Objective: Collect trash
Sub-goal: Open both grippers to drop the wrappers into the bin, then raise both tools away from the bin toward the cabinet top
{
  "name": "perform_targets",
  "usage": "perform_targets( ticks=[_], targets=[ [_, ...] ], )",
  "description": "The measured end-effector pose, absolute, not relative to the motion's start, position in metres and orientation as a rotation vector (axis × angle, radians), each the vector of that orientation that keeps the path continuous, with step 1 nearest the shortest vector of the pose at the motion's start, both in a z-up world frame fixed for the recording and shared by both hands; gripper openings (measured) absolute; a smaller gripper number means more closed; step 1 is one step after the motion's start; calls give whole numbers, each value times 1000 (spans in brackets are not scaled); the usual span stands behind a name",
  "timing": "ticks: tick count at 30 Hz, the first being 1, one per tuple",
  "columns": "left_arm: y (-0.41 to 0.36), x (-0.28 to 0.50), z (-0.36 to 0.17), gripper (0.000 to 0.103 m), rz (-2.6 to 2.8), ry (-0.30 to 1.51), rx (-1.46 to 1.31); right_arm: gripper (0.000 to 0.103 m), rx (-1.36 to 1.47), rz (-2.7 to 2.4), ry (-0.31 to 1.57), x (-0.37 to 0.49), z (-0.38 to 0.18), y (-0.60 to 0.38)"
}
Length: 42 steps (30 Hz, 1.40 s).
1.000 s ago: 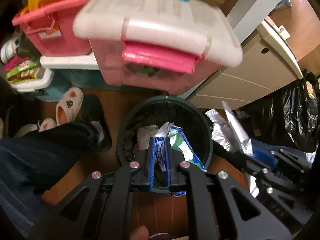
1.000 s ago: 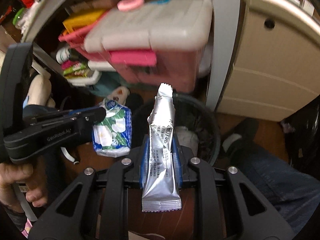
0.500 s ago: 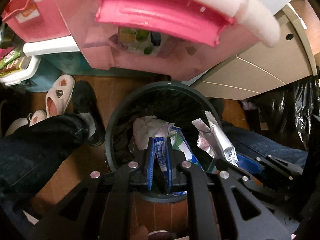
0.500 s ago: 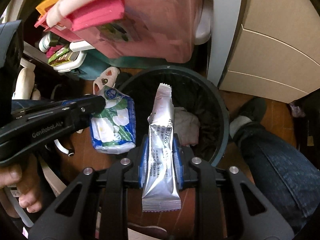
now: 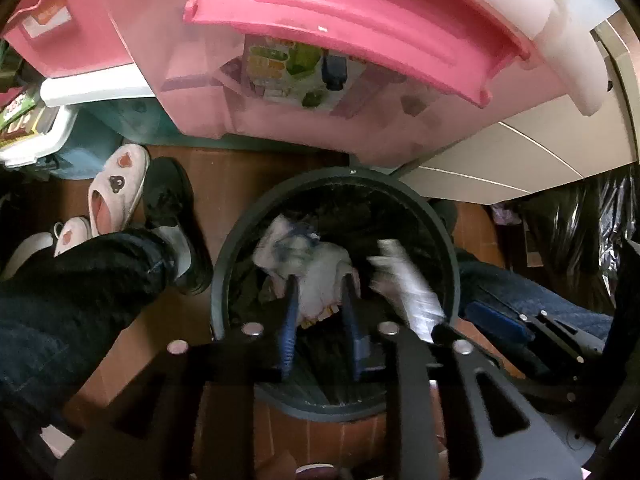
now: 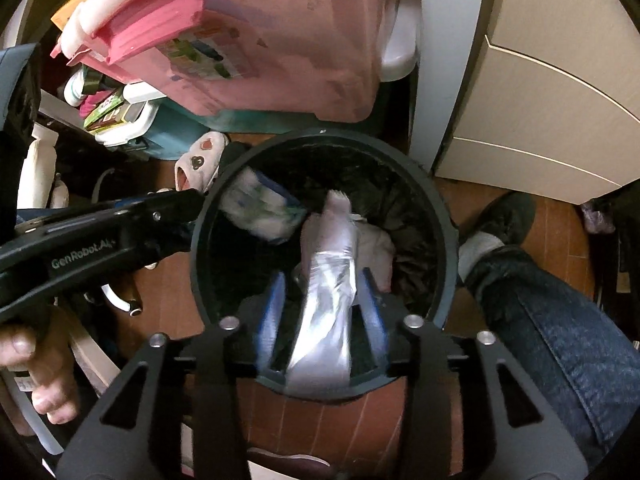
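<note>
Both point steeply down over the dark round bin; the left hand-held gripper has just been opening, its blue-green packet blurred inside the bin; the right hand-held gripper has just been opening, jaws apart, the silver sachet loose between them.

One round dark-green plastic bin holds two falling wrappers: one silver foil sachet, one blue-and-white packet. Two pink slippers lie beside two translucent pink storage boxes.
</note>
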<state>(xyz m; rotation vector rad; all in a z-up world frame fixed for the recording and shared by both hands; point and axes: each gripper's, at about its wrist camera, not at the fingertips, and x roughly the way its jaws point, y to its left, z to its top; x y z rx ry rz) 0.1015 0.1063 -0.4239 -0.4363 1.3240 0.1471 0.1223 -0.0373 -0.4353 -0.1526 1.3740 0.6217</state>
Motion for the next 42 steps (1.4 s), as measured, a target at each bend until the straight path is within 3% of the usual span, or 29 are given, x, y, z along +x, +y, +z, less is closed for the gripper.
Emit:
perform_targets(
  ticks=[7, 11, 12, 13, 20, 24, 42],
  targets=[
    [107, 102, -423, 44, 135, 1319, -439, 62, -152, 606, 1363, 121, -434, -41],
    [106, 99, -416, 72, 124, 1305, -453, 83, -154, 594, 1336, 117, -426, -46],
    [106, 98, -414, 77, 122, 1301, -455, 87, -154, 592, 1327, 116, -422, -47],
    [106, 97, -409, 89, 129, 1293, -452, 87, -152, 591, 1323, 115, -419, -49],
    [94, 88, -357, 98, 108, 1181, -425, 92, -81, 606, 1238, 110, -374, -66],
    [86, 83, -315, 98, 118, 1109, -371, 96, -68, 601, 1147, 105, -335, -75],
    [71, 68, -164, 98, 52, 871, -362, 96, -53, 619, 851, 86, -188, -95]
  ],
)
